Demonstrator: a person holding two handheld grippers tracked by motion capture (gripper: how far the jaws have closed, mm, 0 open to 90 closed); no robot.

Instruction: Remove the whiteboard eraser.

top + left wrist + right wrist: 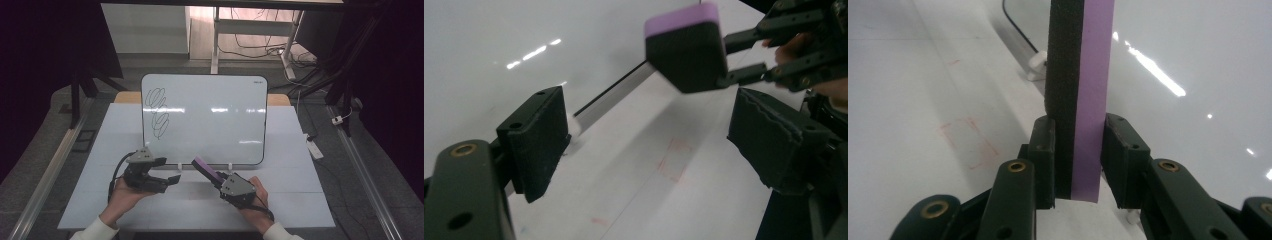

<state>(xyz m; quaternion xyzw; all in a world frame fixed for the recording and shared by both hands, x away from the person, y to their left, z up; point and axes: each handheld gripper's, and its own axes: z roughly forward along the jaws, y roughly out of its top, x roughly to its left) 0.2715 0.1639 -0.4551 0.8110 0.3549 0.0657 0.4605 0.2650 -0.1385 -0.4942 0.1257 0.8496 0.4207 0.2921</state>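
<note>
high view: whiteboard (210,120) stands propped on the white bench (300,200), black scribbles (156,112) at its left edge. right gripper (216,176) sits in front of the board's lower edge, pointing up and left, its jaws clamped on an eraser (207,169) with a purple back and a dark felt face. right gripper view: both pads press the eraser's (1079,90) flat sides, purple toward the board, felt toward the bench. left gripper (167,181) is held just left of it, above the bench, jaws spread with nothing between them. left gripper view: the eraser (686,47) hangs ahead of the open jaws, apart from them; faint red marks (674,160) on the bench below, shape unclear, possibly a drawn outline.
</note>
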